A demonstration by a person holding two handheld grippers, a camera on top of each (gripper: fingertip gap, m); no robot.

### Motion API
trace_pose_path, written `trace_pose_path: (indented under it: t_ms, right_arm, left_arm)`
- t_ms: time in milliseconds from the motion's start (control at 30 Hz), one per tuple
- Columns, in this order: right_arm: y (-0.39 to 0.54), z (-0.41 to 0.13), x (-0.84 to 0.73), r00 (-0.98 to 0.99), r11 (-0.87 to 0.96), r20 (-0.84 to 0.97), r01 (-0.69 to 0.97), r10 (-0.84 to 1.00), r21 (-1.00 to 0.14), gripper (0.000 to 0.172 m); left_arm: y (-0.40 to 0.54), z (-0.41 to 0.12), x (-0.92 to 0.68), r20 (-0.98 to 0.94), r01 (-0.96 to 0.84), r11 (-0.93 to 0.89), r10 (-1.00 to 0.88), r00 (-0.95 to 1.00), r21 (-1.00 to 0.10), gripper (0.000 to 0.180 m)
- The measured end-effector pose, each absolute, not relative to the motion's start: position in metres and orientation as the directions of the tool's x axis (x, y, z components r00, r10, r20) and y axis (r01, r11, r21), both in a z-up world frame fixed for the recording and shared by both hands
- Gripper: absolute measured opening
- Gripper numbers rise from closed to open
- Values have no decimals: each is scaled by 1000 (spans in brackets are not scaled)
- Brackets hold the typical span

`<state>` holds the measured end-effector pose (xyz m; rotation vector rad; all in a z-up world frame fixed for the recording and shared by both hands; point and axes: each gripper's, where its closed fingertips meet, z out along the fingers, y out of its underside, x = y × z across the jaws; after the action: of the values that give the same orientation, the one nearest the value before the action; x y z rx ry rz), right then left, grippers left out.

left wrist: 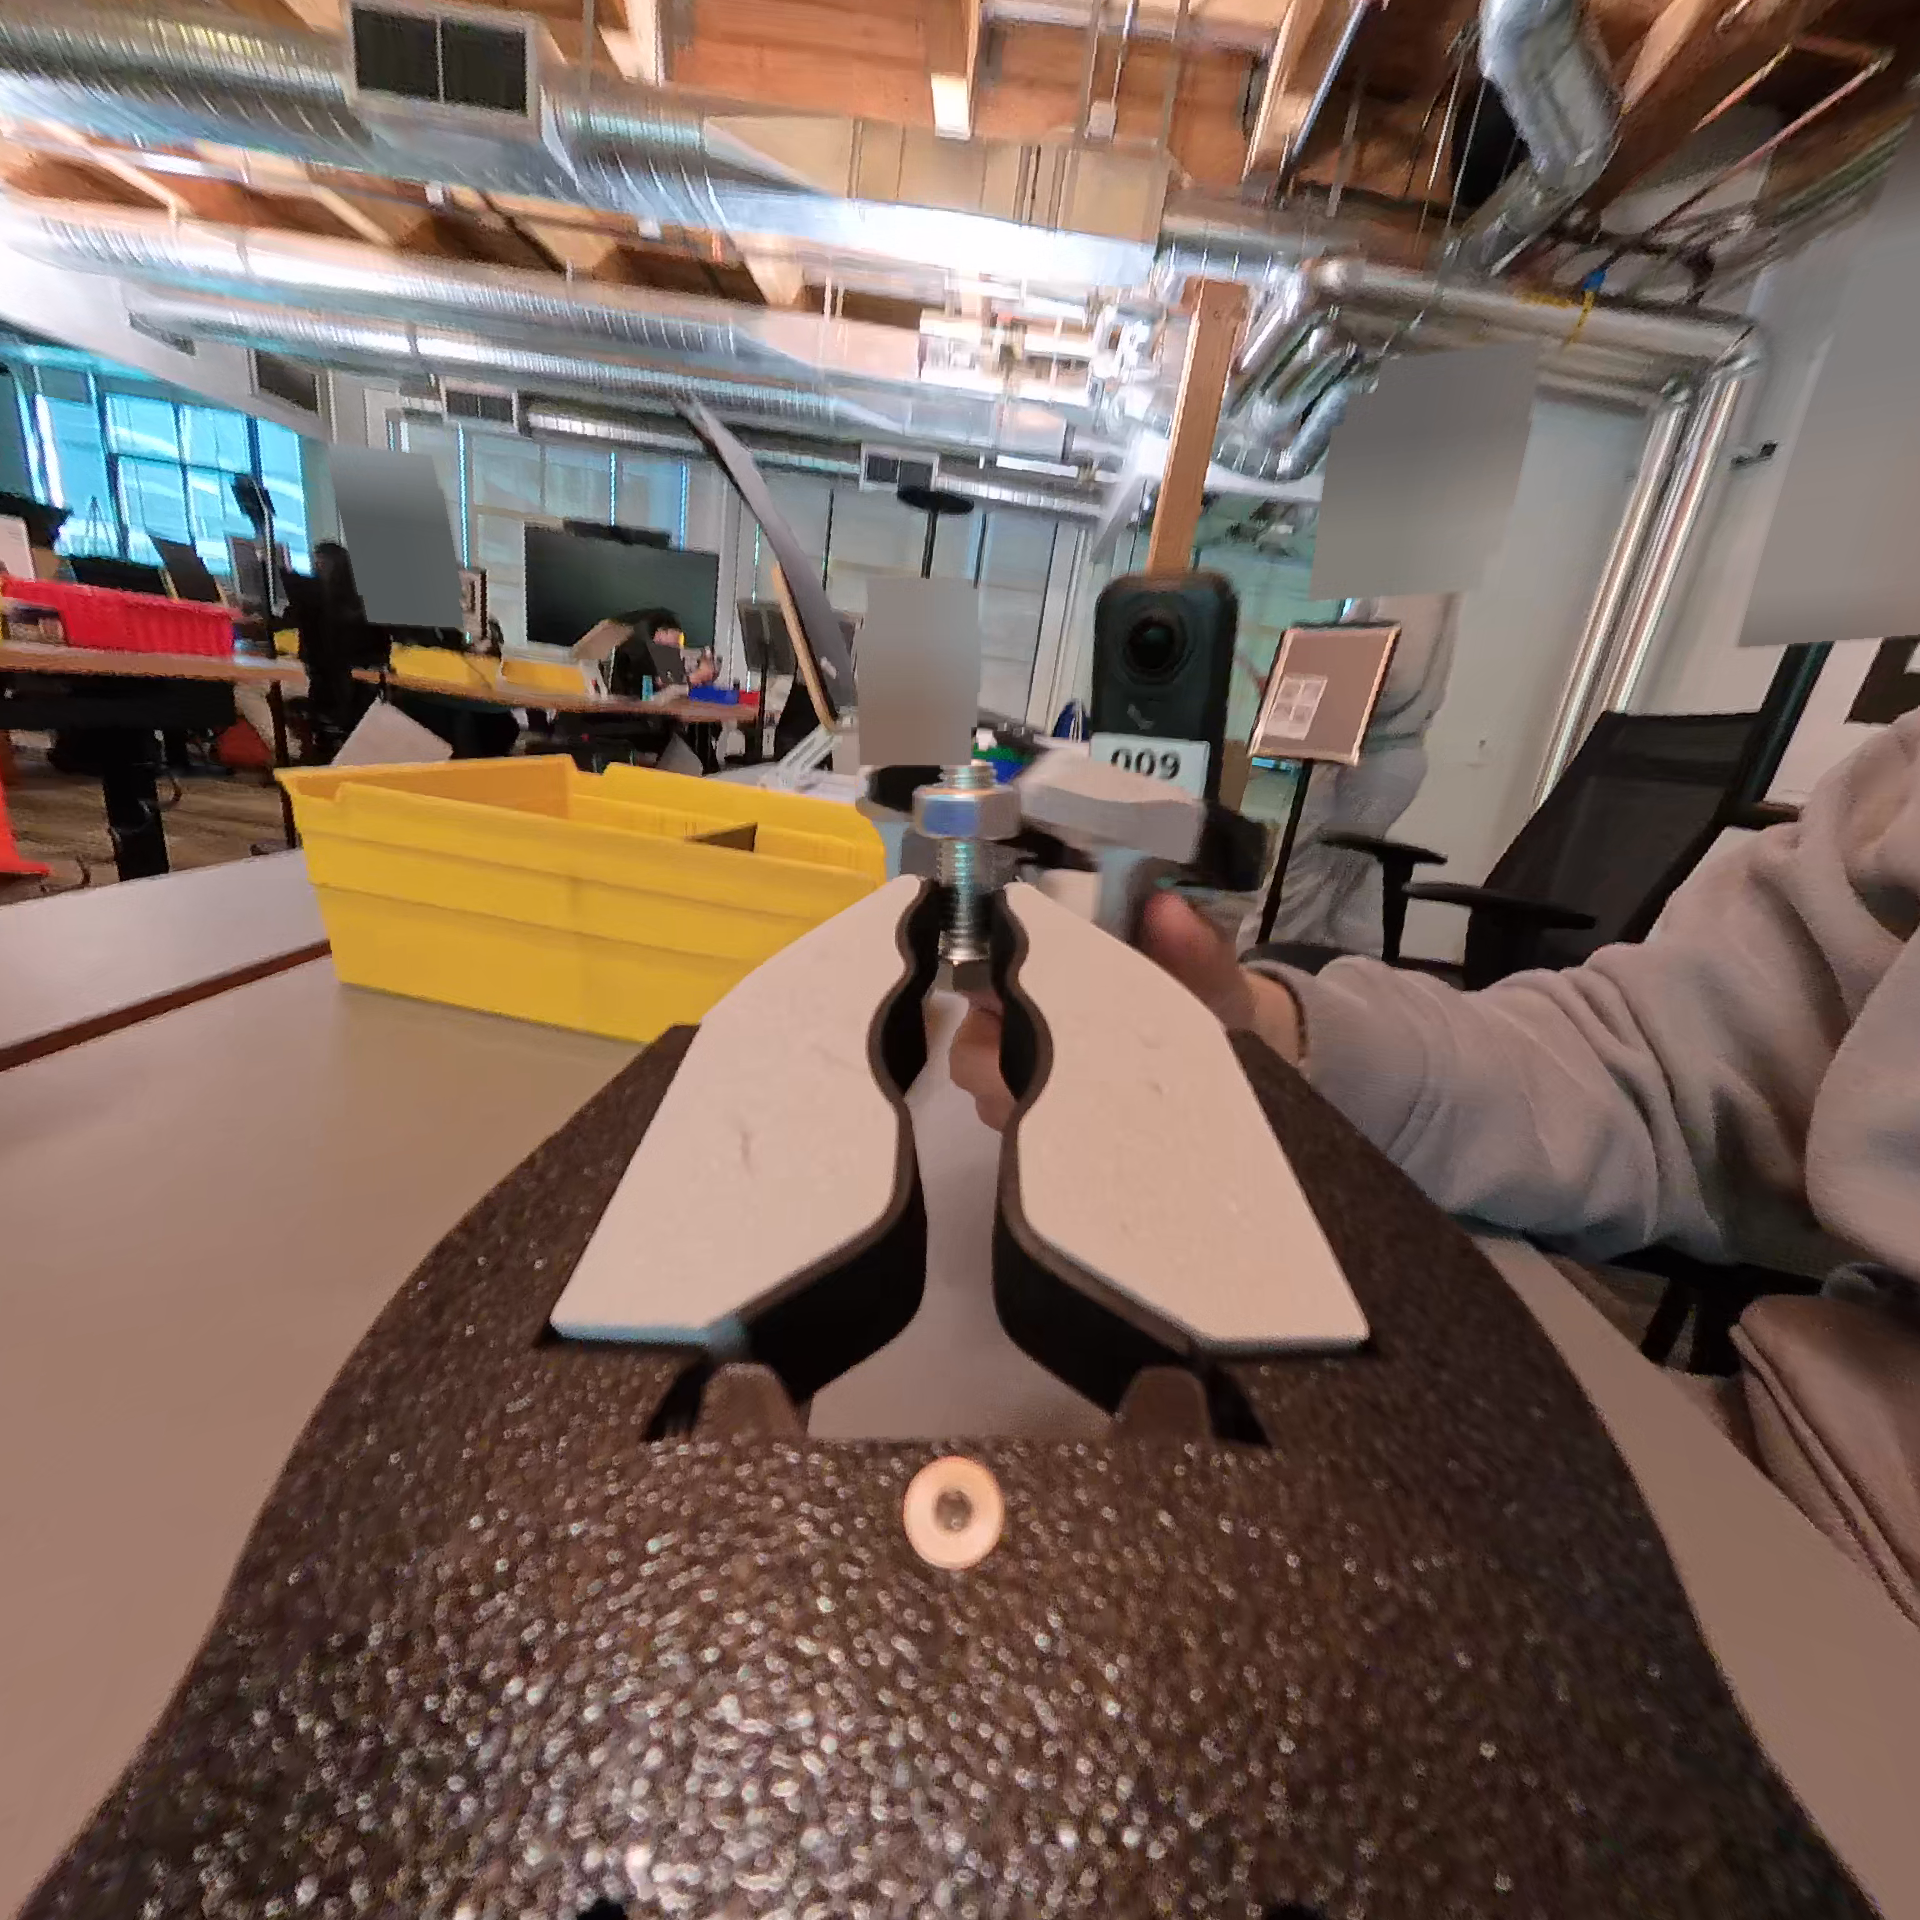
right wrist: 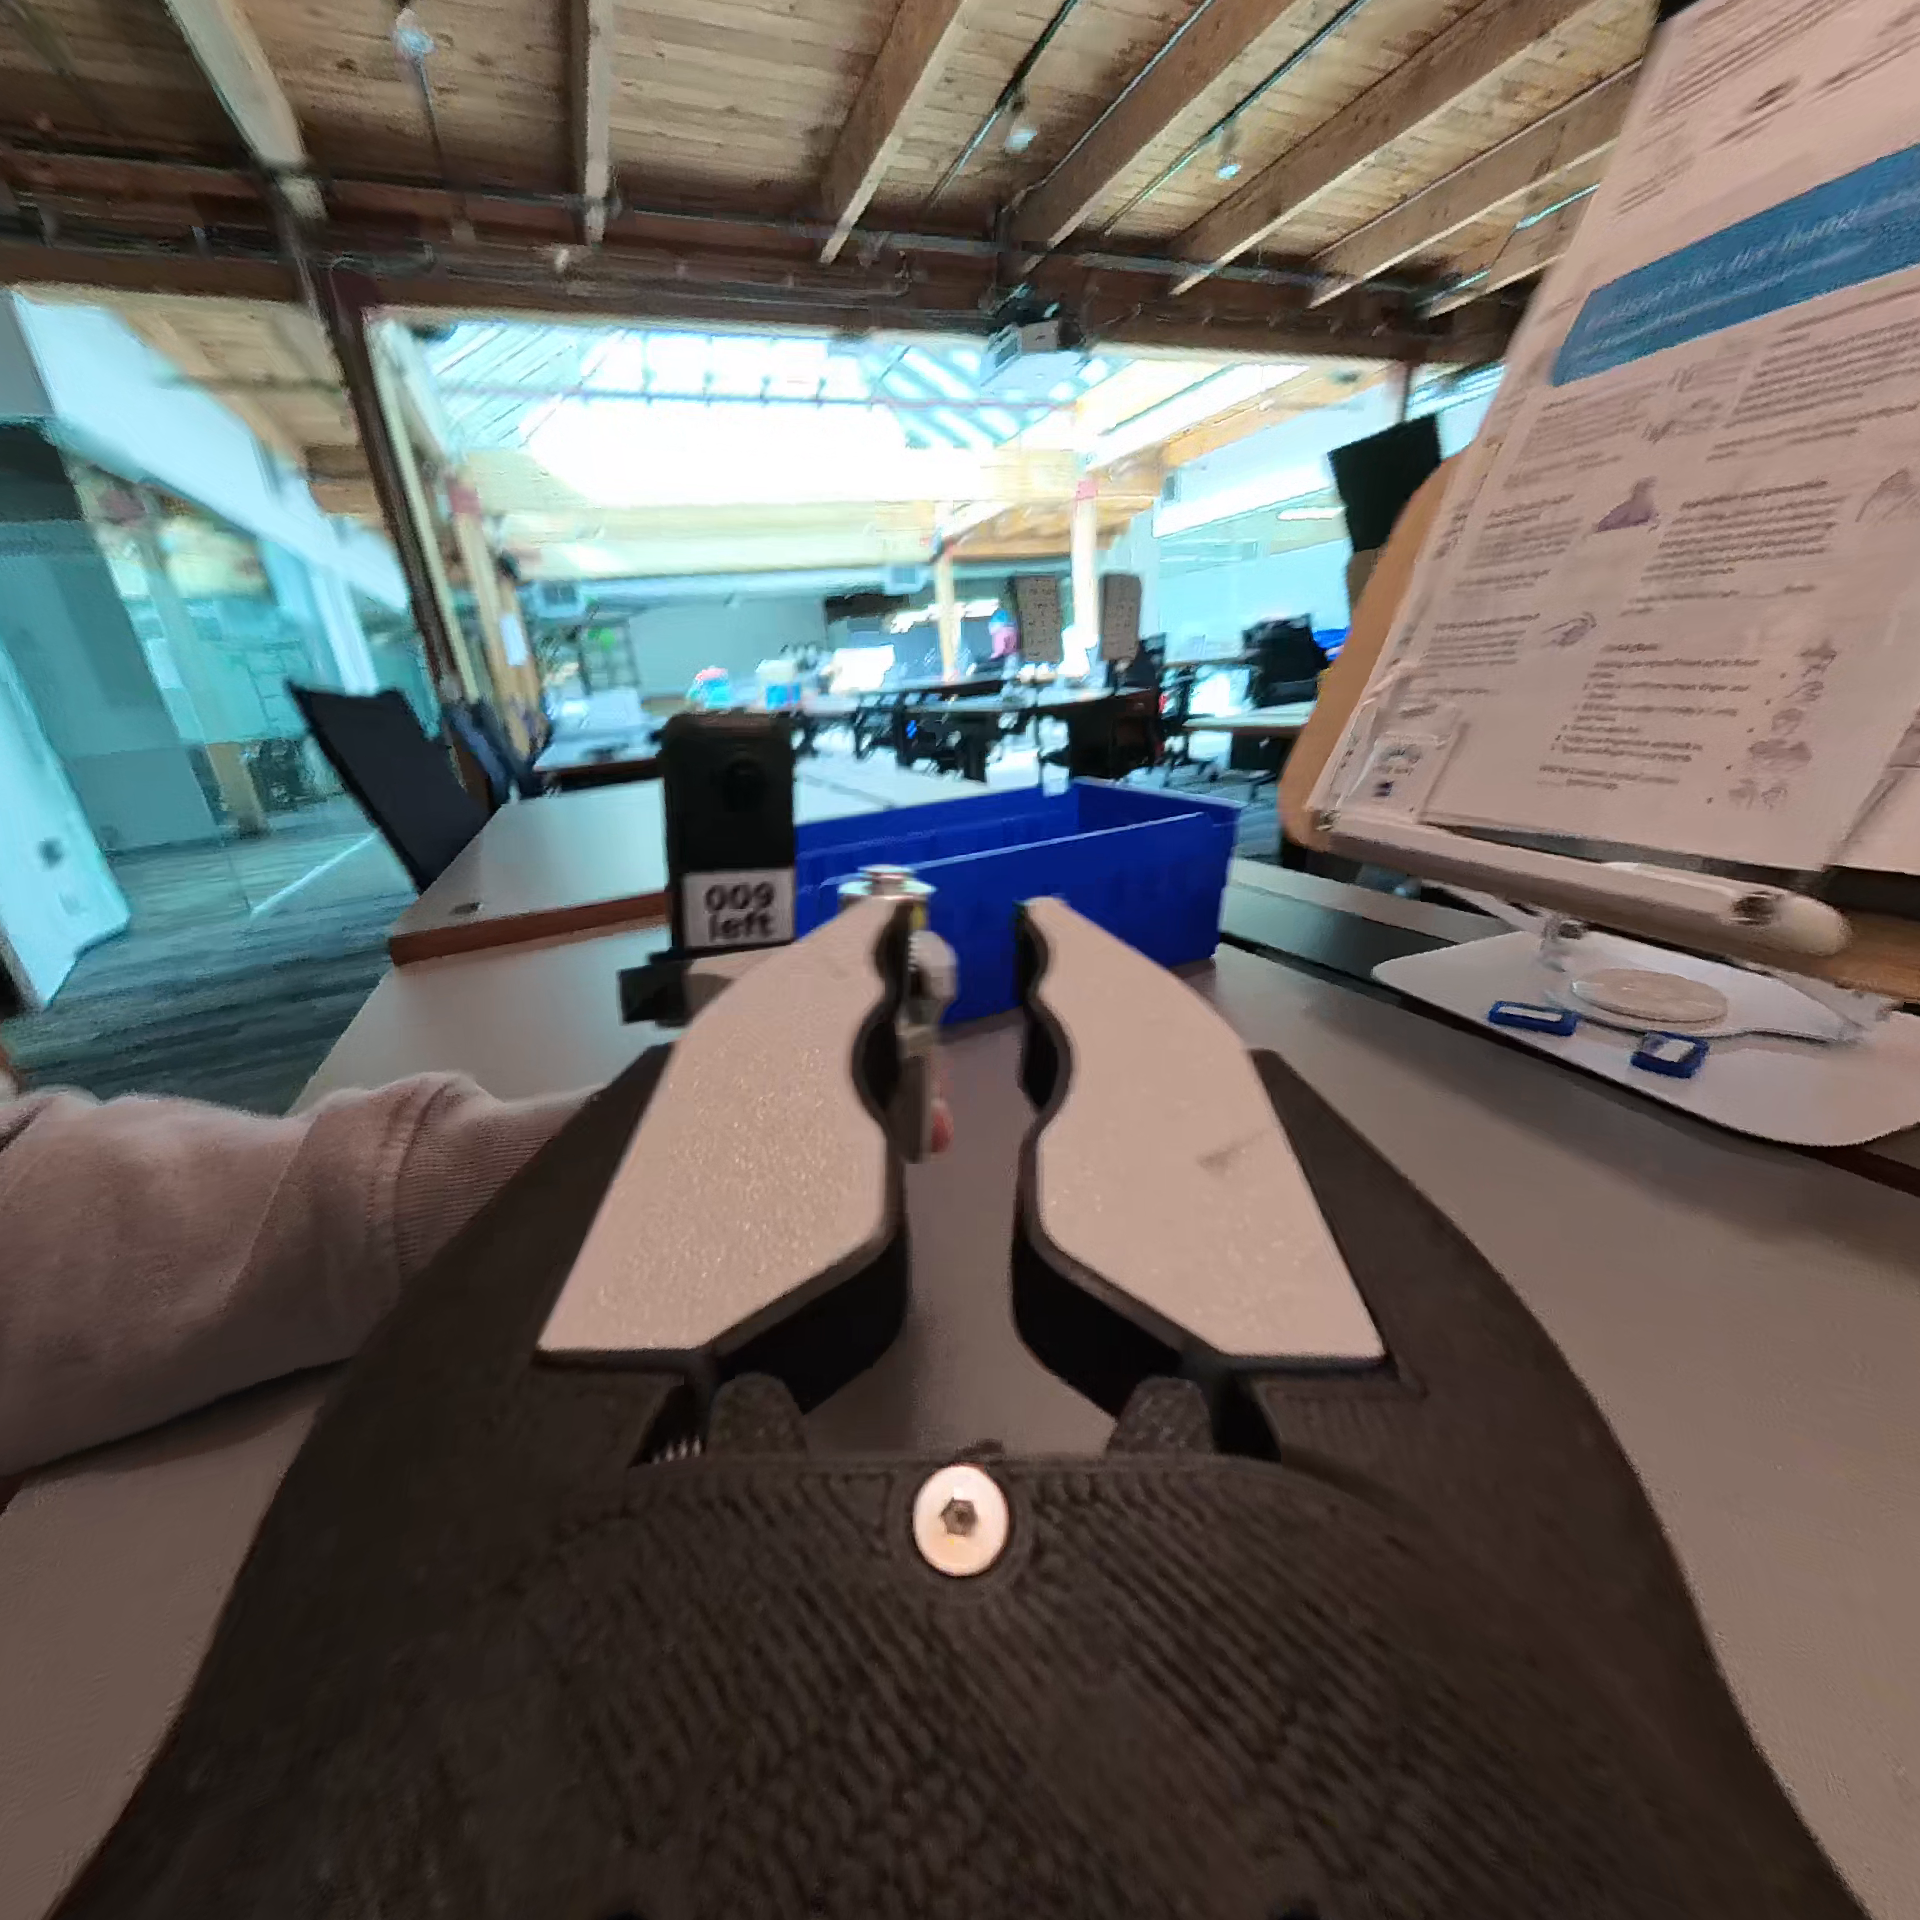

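Observation:
In the left wrist view my left gripper [left wrist: 961,894] is shut on the threaded shank of a silver bolt [left wrist: 964,914] and holds it upright above the table. A silver hex nut [left wrist: 964,816] sits on the thread near the top. My right gripper [left wrist: 1101,810] reaches in from the right at the nut's height, blurred. In the right wrist view my right gripper [right wrist: 961,914] has a clear gap between its fingers. The bolt [right wrist: 920,987] stands against the left finger [right wrist: 790,1039], with its top [right wrist: 883,885] just above that fingertip. The right finger [right wrist: 1122,1039] is apart from it.
A yellow bin [left wrist: 582,883] stands on the grey table [left wrist: 208,1143] behind and to the left of the bolt. A blue bin [right wrist: 1091,883] stands behind my right gripper. A stand with printed sheets [right wrist: 1662,520] is at the right. A person's sleeve [left wrist: 1558,1091] lies at the right. Left and right tips are no more than a few centimetres apart.

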<state>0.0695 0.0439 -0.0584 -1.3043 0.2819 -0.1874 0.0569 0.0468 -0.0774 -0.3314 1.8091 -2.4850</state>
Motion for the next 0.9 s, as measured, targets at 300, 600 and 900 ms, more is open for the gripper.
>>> trace_pose_path:
  t_ms: [300,600,900]
  right_arm:
    - [47,-45,55,963,269,-51,23,-264,-963,34]
    - [38,-52,75,936,277,-126,-31,-329,-960,33]
    - [51,-52,59,956,234,-54,16,-289,-972,43]
  left_arm:
    - [43,-73,55,101,-39,-276,-214,-972,-961,9]
    - [44,-72,58,110,-37,-288,-240,-965,-957,8]
    - [37,-77,57,102,-36,-261,-243,-965,-965,8]
